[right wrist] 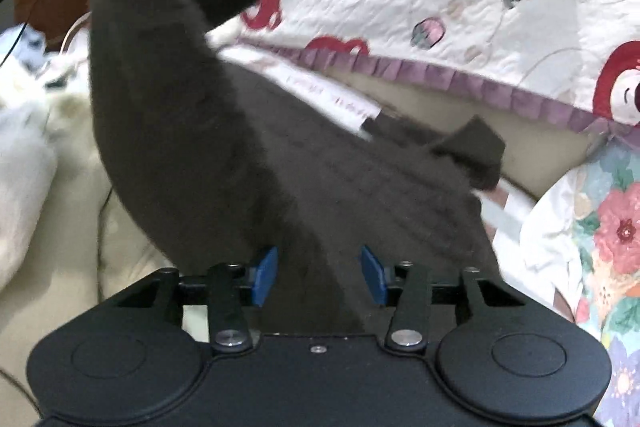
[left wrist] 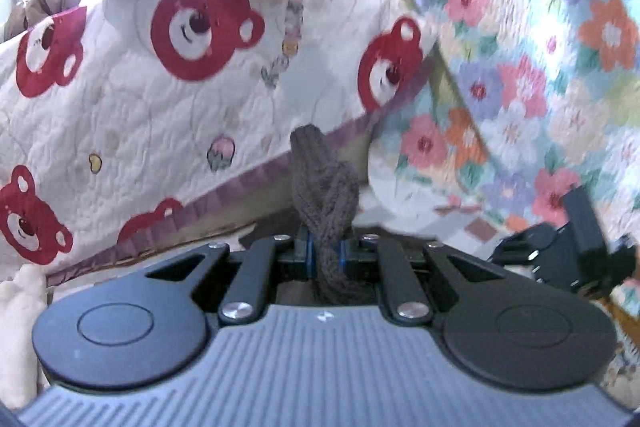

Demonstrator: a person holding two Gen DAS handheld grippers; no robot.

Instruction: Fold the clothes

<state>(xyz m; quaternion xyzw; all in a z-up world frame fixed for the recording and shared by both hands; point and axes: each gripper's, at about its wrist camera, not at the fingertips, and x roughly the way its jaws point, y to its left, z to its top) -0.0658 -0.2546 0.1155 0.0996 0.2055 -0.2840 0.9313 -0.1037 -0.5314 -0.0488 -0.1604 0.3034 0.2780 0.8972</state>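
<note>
Bedding filled both views, so we worked over a bed rather than any bench. Nearest us, the left gripper [left wrist: 328, 254] was clamped tight on a twisted bunch of the dark knit garment [left wrist: 324, 183], which rose straight ahead from between its blue pads. Our right gripper [right wrist: 318, 277] stood with its jaws parted; the same dark knit garment [right wrist: 224, 131] draped down across the gap between them, and we could not tell whether the pads touched it. From there its long axis ran up and away to the left, with a short flap sticking out to the right, so most of it hung in the air instead of lying flat. We judged the left side alone to be carrying it, and a fold would need that length laid out. Beyond the garment lay a cream mattress edge [right wrist: 460, 107], then the bear-print quilt [left wrist: 180, 99] with its purple frill, and a floral blanket [left wrist: 540, 67] crowding the right. Flat open room looked scarce.
</note>
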